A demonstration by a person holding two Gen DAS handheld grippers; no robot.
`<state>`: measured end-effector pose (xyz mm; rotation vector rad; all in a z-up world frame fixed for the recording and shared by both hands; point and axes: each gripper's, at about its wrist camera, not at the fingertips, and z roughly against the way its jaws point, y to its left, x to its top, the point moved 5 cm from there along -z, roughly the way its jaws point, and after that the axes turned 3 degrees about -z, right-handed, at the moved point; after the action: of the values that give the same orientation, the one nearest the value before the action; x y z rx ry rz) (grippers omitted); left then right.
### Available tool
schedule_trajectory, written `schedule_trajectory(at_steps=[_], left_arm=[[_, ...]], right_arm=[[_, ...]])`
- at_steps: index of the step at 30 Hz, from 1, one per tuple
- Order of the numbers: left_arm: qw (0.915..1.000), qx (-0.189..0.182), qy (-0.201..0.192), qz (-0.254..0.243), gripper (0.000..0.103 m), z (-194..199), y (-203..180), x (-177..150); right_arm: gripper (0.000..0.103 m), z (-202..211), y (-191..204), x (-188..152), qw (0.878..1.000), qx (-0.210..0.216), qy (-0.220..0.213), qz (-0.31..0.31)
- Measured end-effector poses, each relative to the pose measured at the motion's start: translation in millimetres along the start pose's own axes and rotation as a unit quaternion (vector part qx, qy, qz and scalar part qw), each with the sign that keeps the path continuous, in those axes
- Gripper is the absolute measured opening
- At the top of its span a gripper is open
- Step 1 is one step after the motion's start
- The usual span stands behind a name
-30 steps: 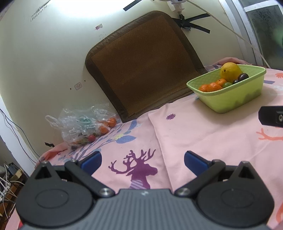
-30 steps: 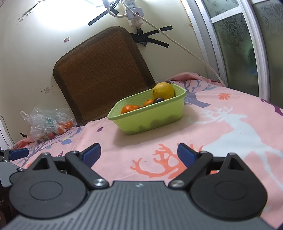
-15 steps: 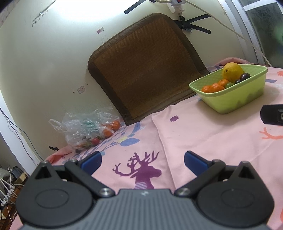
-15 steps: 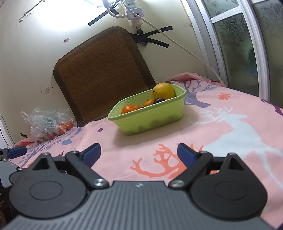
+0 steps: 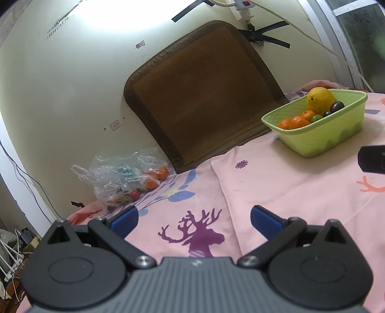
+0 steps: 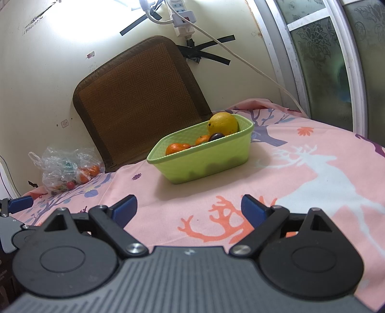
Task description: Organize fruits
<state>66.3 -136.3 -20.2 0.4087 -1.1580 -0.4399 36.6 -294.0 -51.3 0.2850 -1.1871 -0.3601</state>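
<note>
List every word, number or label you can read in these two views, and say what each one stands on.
Nothing reads clearly.
Dark row of characters on the wall, upper left: too blurred to read.
Small sticker on the wall: too small.
Power strip: no legible marking.
Green basket and plastic bag: no text visible.

Your left gripper is level and low, its blue-padded fingers spread wide and holding nothing. Your right gripper matches it (jaws wide apart, empty), just beside the left.
</note>
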Motion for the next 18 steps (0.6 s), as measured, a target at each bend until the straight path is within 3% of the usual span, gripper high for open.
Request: schedule_trajectory(at_steps=[18], left_arm=[[1.0000,-0.008,0.002,-0.004,0.103,-2.0,-1.4,0.5]], right_arm=[[0.095,-0.1,0.2,0.0,1.000,0.000,0.000,0.000]])
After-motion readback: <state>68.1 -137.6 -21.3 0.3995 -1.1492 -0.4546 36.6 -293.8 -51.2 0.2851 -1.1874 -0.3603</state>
